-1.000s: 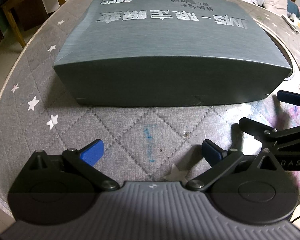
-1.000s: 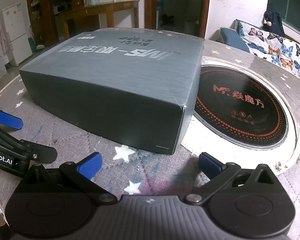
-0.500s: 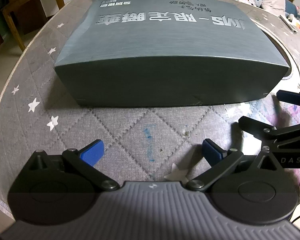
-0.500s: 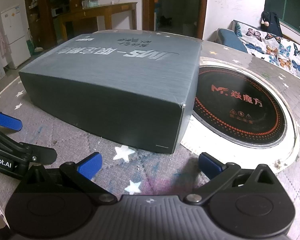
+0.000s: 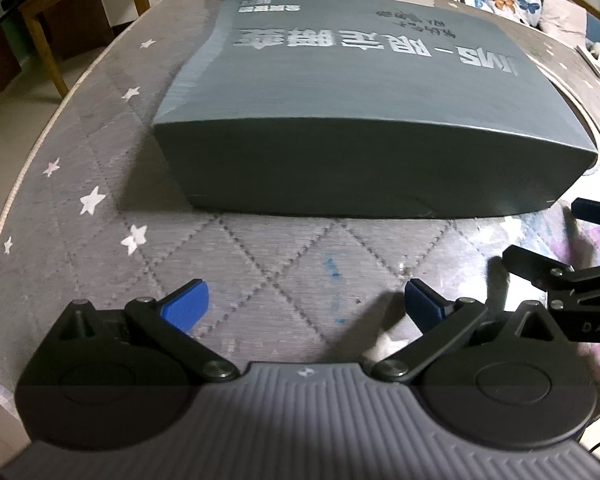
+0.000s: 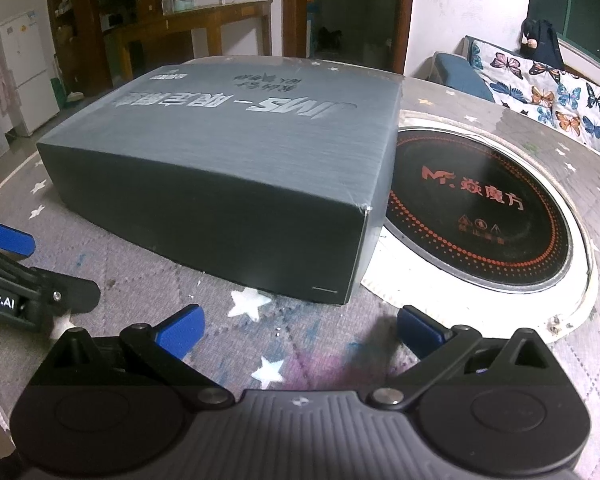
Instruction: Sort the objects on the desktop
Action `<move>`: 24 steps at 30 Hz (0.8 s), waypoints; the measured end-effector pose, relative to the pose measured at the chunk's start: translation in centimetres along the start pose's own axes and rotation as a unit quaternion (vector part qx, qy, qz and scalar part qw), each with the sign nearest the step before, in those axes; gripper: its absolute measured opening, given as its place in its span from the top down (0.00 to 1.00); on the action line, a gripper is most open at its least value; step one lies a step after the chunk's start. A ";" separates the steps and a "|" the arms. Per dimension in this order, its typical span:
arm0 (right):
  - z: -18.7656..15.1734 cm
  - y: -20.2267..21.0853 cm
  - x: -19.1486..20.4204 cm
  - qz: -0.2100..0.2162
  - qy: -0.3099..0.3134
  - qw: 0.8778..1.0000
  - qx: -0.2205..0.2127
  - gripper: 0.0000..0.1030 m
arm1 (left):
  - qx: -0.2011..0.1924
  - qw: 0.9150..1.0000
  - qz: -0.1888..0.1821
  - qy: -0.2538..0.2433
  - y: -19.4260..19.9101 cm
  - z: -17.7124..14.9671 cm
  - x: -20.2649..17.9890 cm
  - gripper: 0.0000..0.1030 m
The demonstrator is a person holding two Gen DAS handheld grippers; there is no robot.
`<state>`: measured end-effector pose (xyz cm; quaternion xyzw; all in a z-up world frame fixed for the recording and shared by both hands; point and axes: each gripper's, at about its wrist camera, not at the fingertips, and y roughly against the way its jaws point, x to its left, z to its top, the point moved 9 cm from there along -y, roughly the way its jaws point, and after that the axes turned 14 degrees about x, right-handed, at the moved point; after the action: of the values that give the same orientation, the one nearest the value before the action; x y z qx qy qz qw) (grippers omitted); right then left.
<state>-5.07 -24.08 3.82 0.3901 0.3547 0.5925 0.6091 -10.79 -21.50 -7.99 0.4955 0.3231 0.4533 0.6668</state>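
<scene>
A large dark grey cardboard box point(image 5: 372, 120) with silver lettering lies closed on the round table, also seen in the right wrist view as the box point(image 6: 236, 168). My left gripper point(image 5: 306, 304) stands open a short way in front of the box's near side, nothing between its blue pads. My right gripper point(image 6: 300, 330) is open too, facing the box's near right corner. Each gripper shows at the edge of the other's view: the right gripper point(image 5: 560, 248) and the left gripper point(image 6: 28, 272).
The table carries a grey quilted cloth with white stars point(image 5: 100, 216). A round black induction cooker point(image 6: 476, 208) in a white ring sits right of the box, partly under it. A sofa with butterfly cushions point(image 6: 540, 88) and wooden furniture point(image 6: 188, 24) stand beyond.
The left wrist view has shifted left, so the box sits further right in it. Both grippers stay open and the box has not moved.
</scene>
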 end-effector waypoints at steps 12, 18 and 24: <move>0.0 0.1 -0.3 0.000 -0.004 1.000 0.003 0.00 | -0.003 0.999 0.007 0.031 0.4 -0.9 0.4 0.00; 0.0 0.2 -0.9 -0.006 -0.010 1.000 0.000 0.00 | -0.014 0.998 0.019 0.052 1.1 -0.9 1.1 0.00; 0.0 0.3 -1.4 -0.009 -0.016 1.000 -0.003 0.00 | -0.016 0.997 0.023 0.071 2.3 -1.1 4.3 0.00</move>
<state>-5.27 -25.47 4.07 0.3943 0.3466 0.5819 0.6211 -10.76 -16.89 -6.08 0.4589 0.3510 0.5071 0.6395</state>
